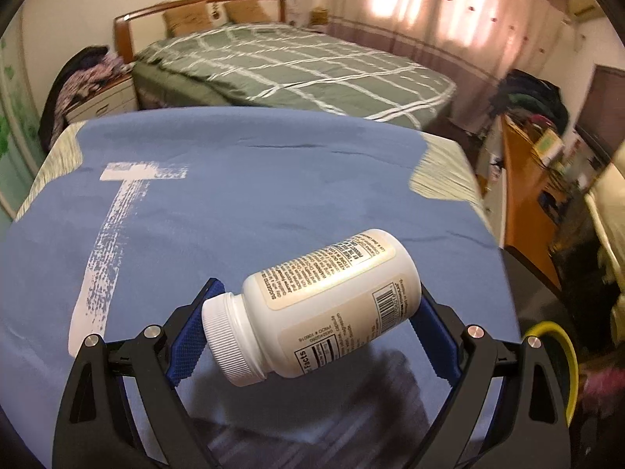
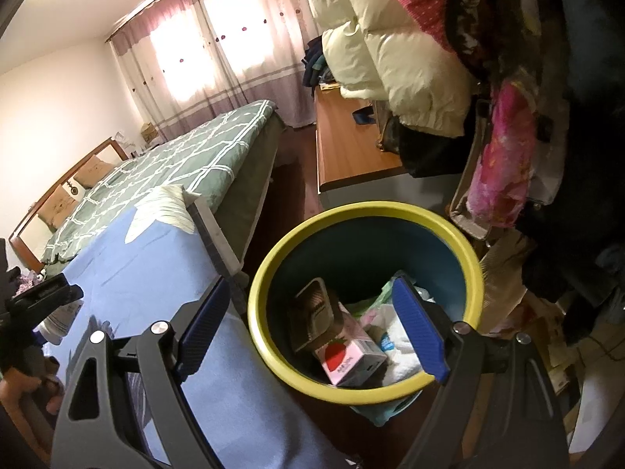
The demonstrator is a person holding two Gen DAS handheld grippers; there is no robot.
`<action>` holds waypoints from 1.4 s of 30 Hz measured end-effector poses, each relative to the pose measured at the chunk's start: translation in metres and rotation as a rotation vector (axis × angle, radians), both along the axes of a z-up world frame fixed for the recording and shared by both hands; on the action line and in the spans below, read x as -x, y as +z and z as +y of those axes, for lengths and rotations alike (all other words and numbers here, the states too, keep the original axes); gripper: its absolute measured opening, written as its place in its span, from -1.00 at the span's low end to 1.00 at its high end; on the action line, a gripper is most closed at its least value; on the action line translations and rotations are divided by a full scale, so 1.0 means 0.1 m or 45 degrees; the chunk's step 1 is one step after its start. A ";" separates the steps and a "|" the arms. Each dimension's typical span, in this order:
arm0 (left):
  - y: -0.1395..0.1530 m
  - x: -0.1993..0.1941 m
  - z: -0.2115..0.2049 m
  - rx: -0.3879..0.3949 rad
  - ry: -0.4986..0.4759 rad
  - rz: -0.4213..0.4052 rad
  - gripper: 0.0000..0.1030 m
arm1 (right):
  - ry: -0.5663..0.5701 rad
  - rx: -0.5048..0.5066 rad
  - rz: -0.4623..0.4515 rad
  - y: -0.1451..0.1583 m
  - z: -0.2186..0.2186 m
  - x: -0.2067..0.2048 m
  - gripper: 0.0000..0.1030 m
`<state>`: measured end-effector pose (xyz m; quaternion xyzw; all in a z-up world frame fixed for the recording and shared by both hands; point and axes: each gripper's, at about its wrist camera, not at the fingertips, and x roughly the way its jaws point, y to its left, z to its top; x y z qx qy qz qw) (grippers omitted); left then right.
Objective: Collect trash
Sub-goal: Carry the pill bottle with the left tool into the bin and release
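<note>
Above the blue cloth (image 1: 234, 203), our left gripper (image 1: 312, 328) pinched a white bottle (image 1: 312, 305) lengthwise. Our right gripper (image 2: 312, 328) hung spread and empty over the bin (image 2: 269, 273).

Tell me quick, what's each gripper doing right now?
Left gripper: closed on the white bottle, lifted off the blue cloth.
Right gripper: open, empty, over the bin.

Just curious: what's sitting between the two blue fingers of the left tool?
A white pill bottle lies sideways between the left gripper's fingers, seen in the left wrist view.
</note>
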<state>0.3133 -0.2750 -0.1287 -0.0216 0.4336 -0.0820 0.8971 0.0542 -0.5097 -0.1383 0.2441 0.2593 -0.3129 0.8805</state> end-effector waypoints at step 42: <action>-0.18 1.70 -2.95 -0.151 -0.913 0.117 0.90 | -0.190 0.042 0.085 -0.23 -0.60 1.20 0.56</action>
